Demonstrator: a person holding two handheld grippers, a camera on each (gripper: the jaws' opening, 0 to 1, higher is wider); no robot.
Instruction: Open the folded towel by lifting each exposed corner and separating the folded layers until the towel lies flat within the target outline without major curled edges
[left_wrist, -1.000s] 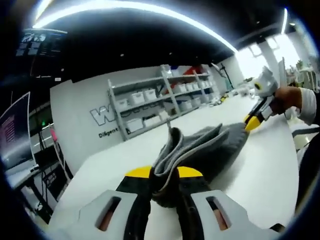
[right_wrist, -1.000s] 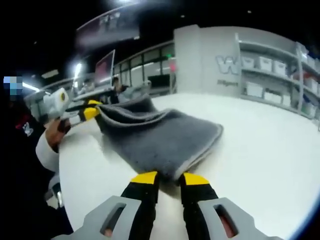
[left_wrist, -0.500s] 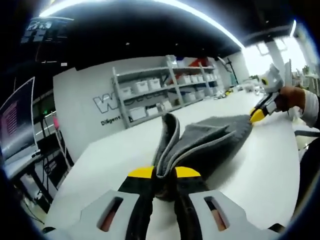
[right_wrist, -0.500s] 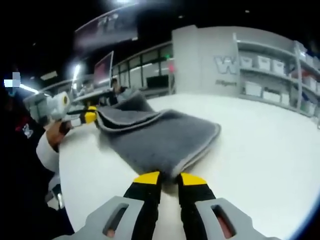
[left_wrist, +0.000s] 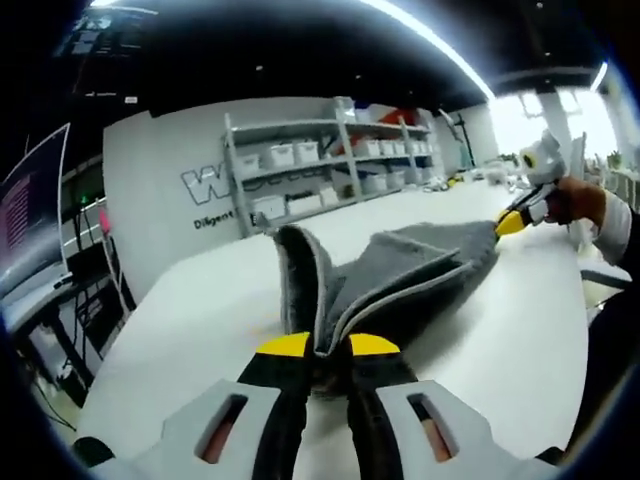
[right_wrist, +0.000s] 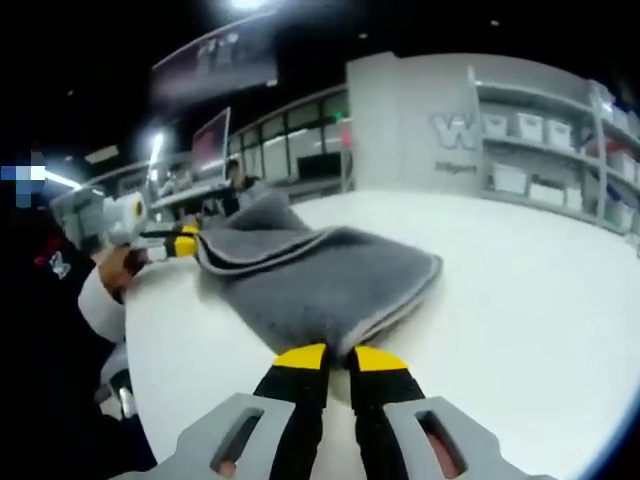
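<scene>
Grey towel (left_wrist: 420, 265): lying folded on white tabletop (right_wrist: 520, 290), long axis running between both grippers. Left gripper (left_wrist: 327, 347) jaws pinching one corner, layers splaying upward. Right gripper (right_wrist: 327, 357) jaws gripping opposite end. Unfolding appearing barely begun.

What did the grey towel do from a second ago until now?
At the left gripper, a layer of the grey towel has peeled away and now stands up as a flap, so the fold there gapes wider. Both grippers have kept their grip: the right gripper stays shut on its end. The towel still rests folded on the white table.
</scene>
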